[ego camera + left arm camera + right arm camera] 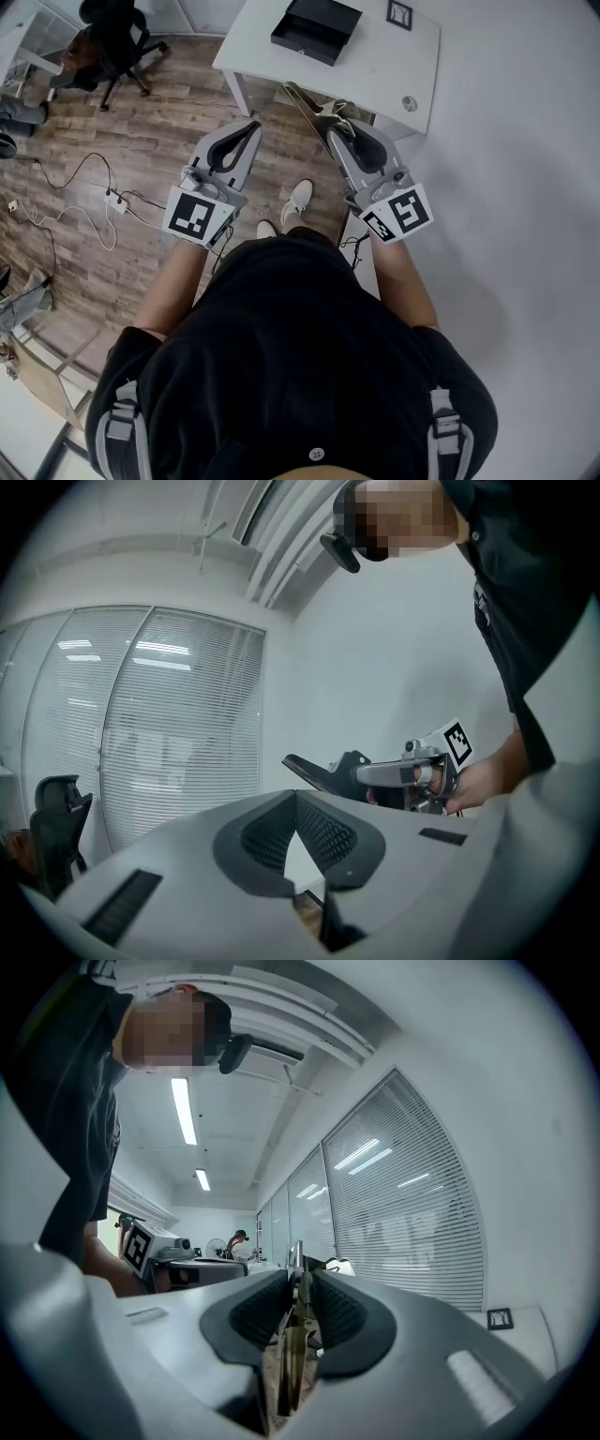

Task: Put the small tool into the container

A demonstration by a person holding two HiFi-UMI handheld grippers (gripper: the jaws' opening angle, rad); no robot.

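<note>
The right hand-held gripper (300, 1286) is clamped on the small tool (292, 1359). The tool is thin and sits between the pads. Its long side runs along the jaws and pokes out front, toward the tabletop (375, 66) with the black container (316, 28). The left hand-held gripper (296, 797) is closed and empty.

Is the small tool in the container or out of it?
Out. The right gripper is shut on the small tool, away from the black container on the white table.

The container (316, 28) lies on the table (375, 70), a small frame (400, 13) to its right.
</note>
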